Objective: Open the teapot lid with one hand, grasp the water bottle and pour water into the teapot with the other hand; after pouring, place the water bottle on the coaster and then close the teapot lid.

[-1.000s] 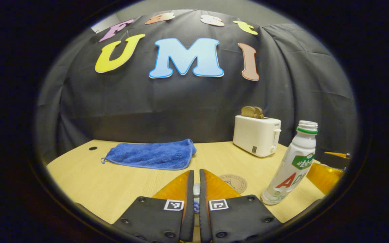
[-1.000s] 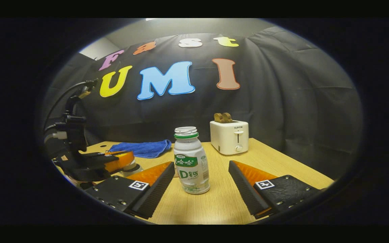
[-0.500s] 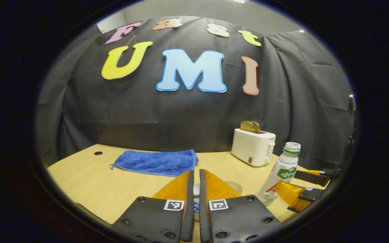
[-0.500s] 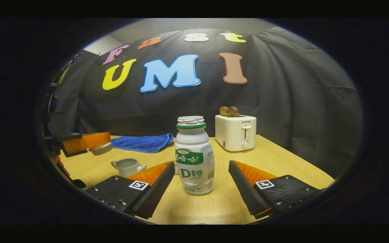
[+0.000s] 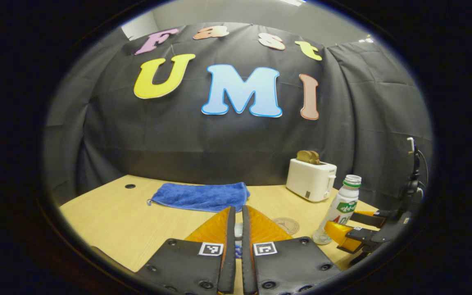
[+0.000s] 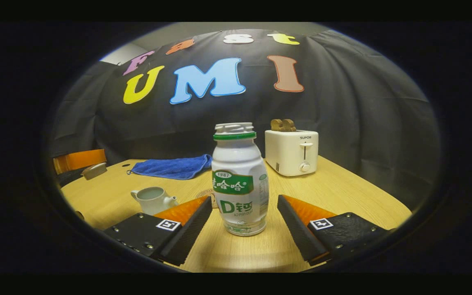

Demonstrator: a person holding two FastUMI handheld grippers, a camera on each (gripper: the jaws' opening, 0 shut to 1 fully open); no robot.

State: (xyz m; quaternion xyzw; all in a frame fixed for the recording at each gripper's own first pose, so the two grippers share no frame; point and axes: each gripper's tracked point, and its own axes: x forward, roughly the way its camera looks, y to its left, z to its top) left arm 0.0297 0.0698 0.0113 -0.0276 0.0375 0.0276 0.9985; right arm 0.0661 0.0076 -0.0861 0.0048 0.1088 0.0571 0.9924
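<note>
Left gripper view first: my left claw (image 5: 236,229) is pressed nearly together, pinching the small pale teapot lid (image 5: 238,231), of which I see just a sliver in the narrow gap between the fingers. Beyond the fingertips the round coaster (image 5: 286,225) lies flat on the wooden desk (image 5: 109,221). A blue towel (image 5: 201,196) lies crumpled farther back, and a white toaster (image 5: 311,183) with bread in its slots stands near the booth wall. To the right the water bottle (image 5: 340,209) stands on the desk, its cap off, with my right claw (image 5: 352,229) beside its lower half, one finger on either side. Right gripper view next: my right claw (image 6: 244,217) is spread wide, and the water bottle (image 6: 239,180) stands upright on the desk (image 6: 342,192) between the two fingers with a gap on each side, so neither touches it. The teapot (image 6: 153,199) sits to the left of the bottle with its top uncovered, well apart from the bottle. Farther left, raised above the desk, my left claw (image 6: 86,164) grips the teapot lid (image 6: 94,170) near the edge of the view. The blue towel (image 6: 172,168) lies behind the teapot, and the toaster (image 6: 292,151) stands behind and to the right of the bottle. A bit of the coaster (image 6: 206,193) peeks out just left of the bottle's base.
</note>
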